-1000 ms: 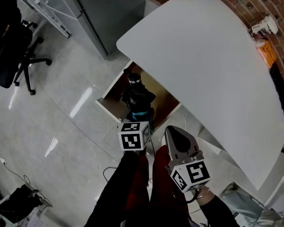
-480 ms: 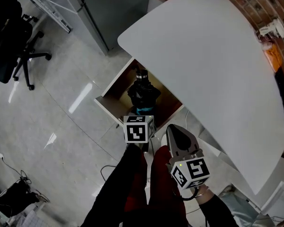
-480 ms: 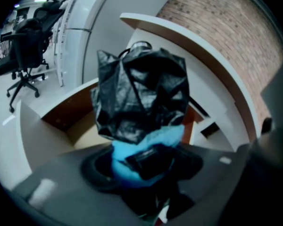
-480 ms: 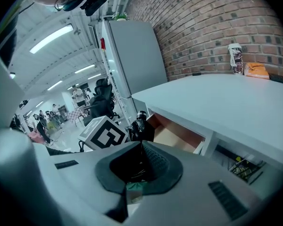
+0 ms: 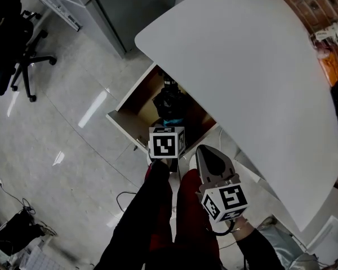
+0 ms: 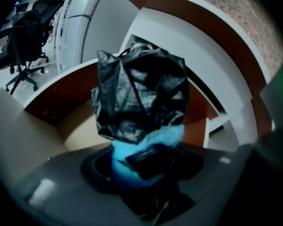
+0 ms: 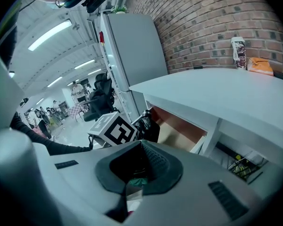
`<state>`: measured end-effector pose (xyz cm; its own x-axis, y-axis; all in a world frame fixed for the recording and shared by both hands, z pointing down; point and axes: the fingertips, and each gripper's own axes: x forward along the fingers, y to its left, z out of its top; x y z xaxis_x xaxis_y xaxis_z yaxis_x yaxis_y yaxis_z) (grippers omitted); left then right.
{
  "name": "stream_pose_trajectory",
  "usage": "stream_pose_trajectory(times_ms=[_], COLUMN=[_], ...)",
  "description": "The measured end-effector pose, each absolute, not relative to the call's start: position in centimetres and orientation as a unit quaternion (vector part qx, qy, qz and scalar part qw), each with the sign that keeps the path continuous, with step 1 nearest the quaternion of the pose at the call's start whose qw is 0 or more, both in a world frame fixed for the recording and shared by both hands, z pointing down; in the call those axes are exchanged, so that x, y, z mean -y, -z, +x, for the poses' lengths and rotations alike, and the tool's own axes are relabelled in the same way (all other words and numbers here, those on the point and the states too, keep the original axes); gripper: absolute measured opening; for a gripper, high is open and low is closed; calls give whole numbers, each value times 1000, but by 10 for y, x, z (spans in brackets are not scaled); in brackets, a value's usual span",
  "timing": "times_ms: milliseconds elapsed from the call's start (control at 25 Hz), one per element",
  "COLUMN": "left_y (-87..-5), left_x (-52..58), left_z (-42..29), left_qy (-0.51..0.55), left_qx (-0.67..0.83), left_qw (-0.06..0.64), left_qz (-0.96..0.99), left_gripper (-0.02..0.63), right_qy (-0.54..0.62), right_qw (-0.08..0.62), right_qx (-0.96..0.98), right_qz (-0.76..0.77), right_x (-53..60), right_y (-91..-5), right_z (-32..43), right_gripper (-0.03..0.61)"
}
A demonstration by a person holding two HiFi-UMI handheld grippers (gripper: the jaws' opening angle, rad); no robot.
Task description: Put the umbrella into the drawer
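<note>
Head view: the open drawer point(image 5: 123, 121) sticks out from under the near-left edge of the white counter point(image 5: 242, 66). The black folded umbrella point(image 5: 169, 101) is over the drawer's inside, its far end towards the counter's edge. The left gripper point(image 5: 170, 129) holds it by the near, blue end. Whether the umbrella touches the drawer's bottom cannot be told. The right gripper point(image 5: 205, 154) is just to the right of the left one, nearer the person, over the pale floor point(image 5: 56, 134). A black office chair point(image 5: 11, 49) stands far to the left.

Left gripper view: the fingers are closed on the umbrella point(image 6: 139, 95) at its blue end, and the crumpled black cloth rises straight ahead of the left gripper point(image 6: 141, 166). Behind it are the brown walls and pale bottom of the drawer point(image 6: 47, 109), with the counter point(image 6: 188, 25) above.

Right gripper view: the fingers of the right gripper point(image 7: 141, 149) are together with nothing between them. Beyond them, to the left, are the left gripper's marker cube and the umbrella point(image 7: 148, 126) at the drawer point(image 7: 179, 126). The counter point(image 7: 217, 93) runs to the right before a brick wall point(image 7: 212, 18).
</note>
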<state>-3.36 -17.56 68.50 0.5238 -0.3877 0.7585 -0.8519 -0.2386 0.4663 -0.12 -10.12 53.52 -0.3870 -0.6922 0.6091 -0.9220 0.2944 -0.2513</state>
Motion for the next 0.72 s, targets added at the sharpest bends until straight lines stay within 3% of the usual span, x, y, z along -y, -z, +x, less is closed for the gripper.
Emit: stream_pose_trajectory(times_ms=[720], left_y=[-732], left_x=[177], left_z=[-30], left_qy=[-317], left_qx=[393], left_qw=[466], left_qz=[727], left_gripper=[267], right_qy=[-312], right_qw=[239], right_qx=[766], right_qz=[508], right_x=[119], right_y=[-577], right_z=[-2], right_gripper=[11])
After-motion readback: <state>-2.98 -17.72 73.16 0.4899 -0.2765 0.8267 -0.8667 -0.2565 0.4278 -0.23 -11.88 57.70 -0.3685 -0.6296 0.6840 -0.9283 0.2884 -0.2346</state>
